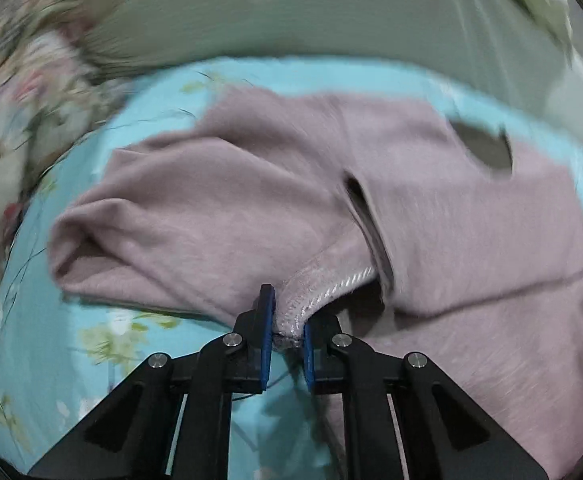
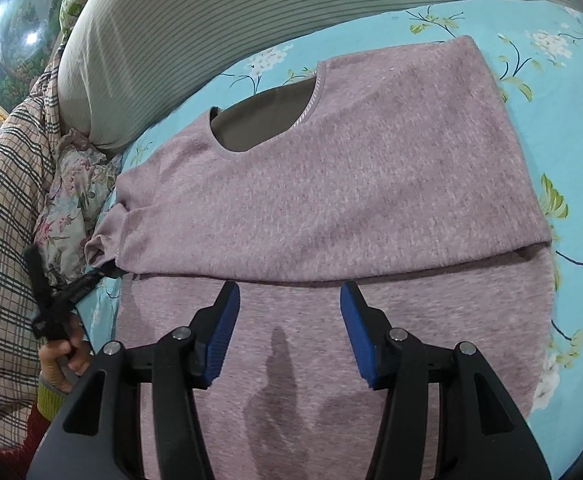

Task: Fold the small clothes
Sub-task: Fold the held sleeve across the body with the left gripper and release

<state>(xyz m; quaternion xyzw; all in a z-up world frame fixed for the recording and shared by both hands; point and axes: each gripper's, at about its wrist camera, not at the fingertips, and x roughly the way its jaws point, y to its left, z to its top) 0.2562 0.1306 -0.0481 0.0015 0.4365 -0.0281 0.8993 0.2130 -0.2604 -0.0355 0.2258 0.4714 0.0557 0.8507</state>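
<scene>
Left wrist view shows the left gripper [image 1: 287,330] clamped on the ribbed cuff [image 1: 323,284] of a fuzzy mauve sweater [image 1: 219,184] spread on the floral turquoise sheet [image 1: 111,344]; the right gripper [image 2: 289,300] hovers spread apart above the sweater's folded body.

A home bedroom — floral turquoise bedsheet [image 2: 551,60], striped pillow [image 2: 131,60], plaid quilt [image 2: 7,200], framed landscape painting [image 2: 15,40].
</scene>
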